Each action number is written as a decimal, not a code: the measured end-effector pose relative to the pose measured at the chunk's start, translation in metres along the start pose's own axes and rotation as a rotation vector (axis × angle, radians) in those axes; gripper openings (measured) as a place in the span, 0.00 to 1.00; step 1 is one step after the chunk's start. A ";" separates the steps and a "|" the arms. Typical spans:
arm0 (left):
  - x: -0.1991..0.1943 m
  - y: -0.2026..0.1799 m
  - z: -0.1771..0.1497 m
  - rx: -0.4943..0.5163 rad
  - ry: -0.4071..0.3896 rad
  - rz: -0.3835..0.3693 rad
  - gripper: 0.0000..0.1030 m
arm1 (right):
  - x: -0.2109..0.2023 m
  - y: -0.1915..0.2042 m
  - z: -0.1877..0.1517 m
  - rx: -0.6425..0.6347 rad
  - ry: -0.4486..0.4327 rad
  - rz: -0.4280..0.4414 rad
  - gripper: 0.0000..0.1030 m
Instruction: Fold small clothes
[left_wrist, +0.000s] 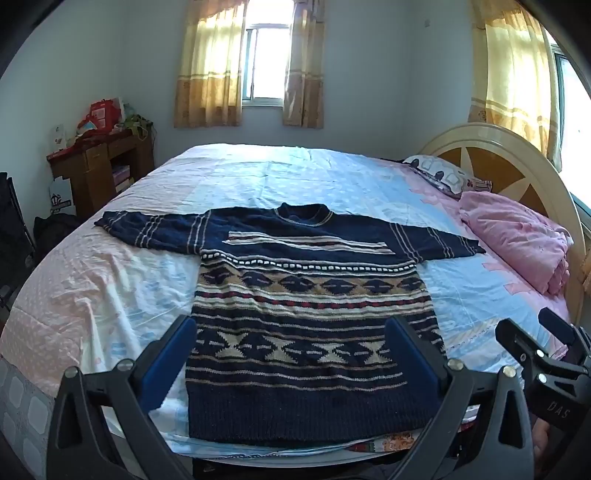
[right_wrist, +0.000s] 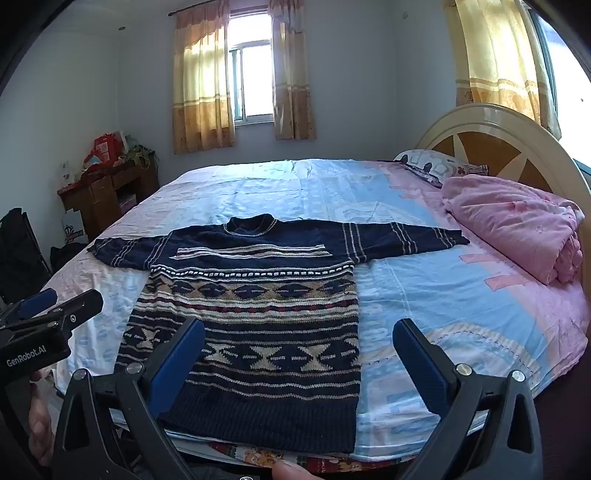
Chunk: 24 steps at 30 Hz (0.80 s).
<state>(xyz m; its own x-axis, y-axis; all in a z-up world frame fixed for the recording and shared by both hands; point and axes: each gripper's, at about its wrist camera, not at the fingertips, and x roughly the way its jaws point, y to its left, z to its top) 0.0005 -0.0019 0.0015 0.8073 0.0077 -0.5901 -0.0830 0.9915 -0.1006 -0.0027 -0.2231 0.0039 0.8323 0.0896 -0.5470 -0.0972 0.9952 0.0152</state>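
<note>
The sweater (left_wrist: 306, 314) lies flat on the bed (left_wrist: 332, 177), sleeves spread, hem nearest. Both left tongs (left_wrist: 291, 354) and right tongs (right_wrist: 299, 354) stand wide open above it, holding nothing. The thick knit may slip or bunch if pinched too shallow.

Sweater (left_wrist: 306, 295) flat on bed (left_wrist: 110, 288), sleeves spread; quilt (left_wrist: 517, 240) right, desk (left_wrist: 96, 166) left.
</note>
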 end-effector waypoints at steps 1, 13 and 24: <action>0.000 0.000 0.000 0.000 0.000 0.001 1.00 | 0.000 0.000 0.000 0.000 0.001 -0.001 0.99; 0.001 0.005 -0.002 -0.001 -0.002 0.001 1.00 | 0.000 0.000 0.000 0.000 0.006 -0.002 0.99; 0.002 0.008 -0.003 -0.007 -0.001 0.004 1.00 | 0.001 0.000 -0.003 0.002 0.012 0.000 0.99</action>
<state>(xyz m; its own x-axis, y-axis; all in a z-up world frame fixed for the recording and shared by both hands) -0.0008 0.0058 -0.0027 0.8076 0.0117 -0.5897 -0.0903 0.9905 -0.1041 -0.0033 -0.2232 0.0006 0.8258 0.0891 -0.5569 -0.0963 0.9952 0.0165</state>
